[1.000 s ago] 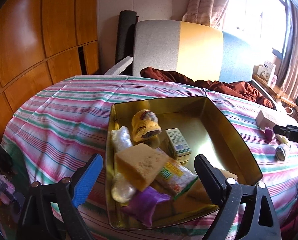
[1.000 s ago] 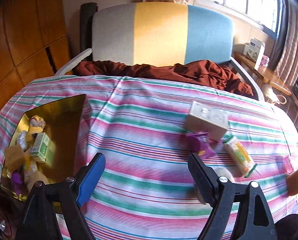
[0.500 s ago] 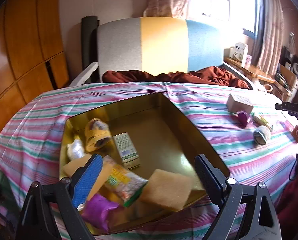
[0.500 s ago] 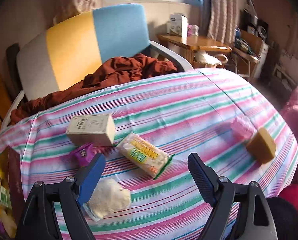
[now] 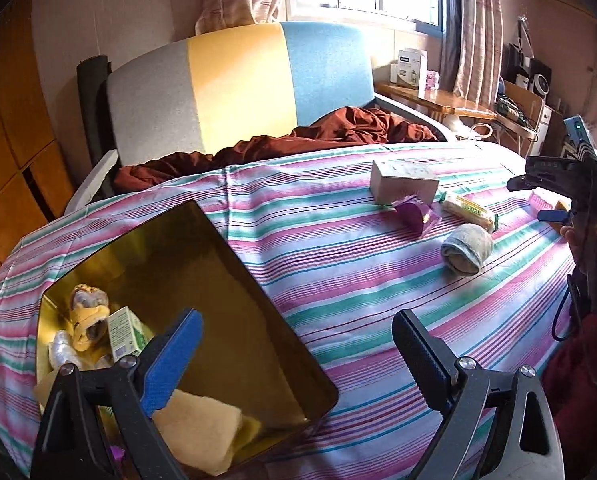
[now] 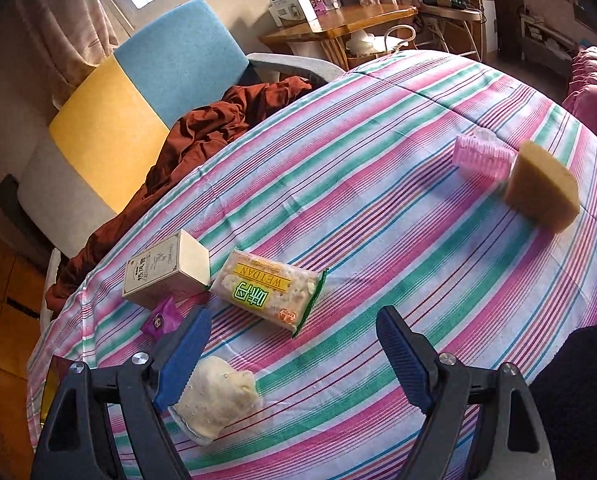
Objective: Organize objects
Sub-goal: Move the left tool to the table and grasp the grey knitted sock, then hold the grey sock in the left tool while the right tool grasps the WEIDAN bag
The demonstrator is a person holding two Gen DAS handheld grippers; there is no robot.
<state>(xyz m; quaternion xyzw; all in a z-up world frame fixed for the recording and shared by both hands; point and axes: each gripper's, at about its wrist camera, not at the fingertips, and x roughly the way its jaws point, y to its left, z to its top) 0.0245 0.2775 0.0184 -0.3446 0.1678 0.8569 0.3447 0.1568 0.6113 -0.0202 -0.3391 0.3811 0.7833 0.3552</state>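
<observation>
A gold tin tray (image 5: 234, 272) sits on the striped tablecloth at the left, holding a small green box (image 5: 124, 334), a yellow sponge (image 5: 198, 432) and several wrapped items. My left gripper (image 5: 298, 356) hangs open over the tray's right edge with nothing between its fingers. Loose on the cloth lie a beige box (image 6: 168, 274), a purple packet (image 6: 162, 318), a yellow snack pack (image 6: 268, 294), a rolled white sock (image 6: 216, 398), a pink roller (image 6: 484, 158) and a tan sponge (image 6: 542, 188). My right gripper (image 6: 290, 356) is open and empty, just in front of the snack pack and the sock.
A grey, yellow and blue chair (image 5: 238, 76) with a rust-brown cloth (image 5: 298, 140) stands behind the table. A wooden side table (image 6: 338, 20) with boxes is at the far right. A person's dark sleeve (image 6: 578, 400) shows at the right edge.
Both views have swung rightward and rolled. The left gripper moved from over the tray's contents to its right edge. The right gripper moved to the loose items, now facing the snack pack and sock.
</observation>
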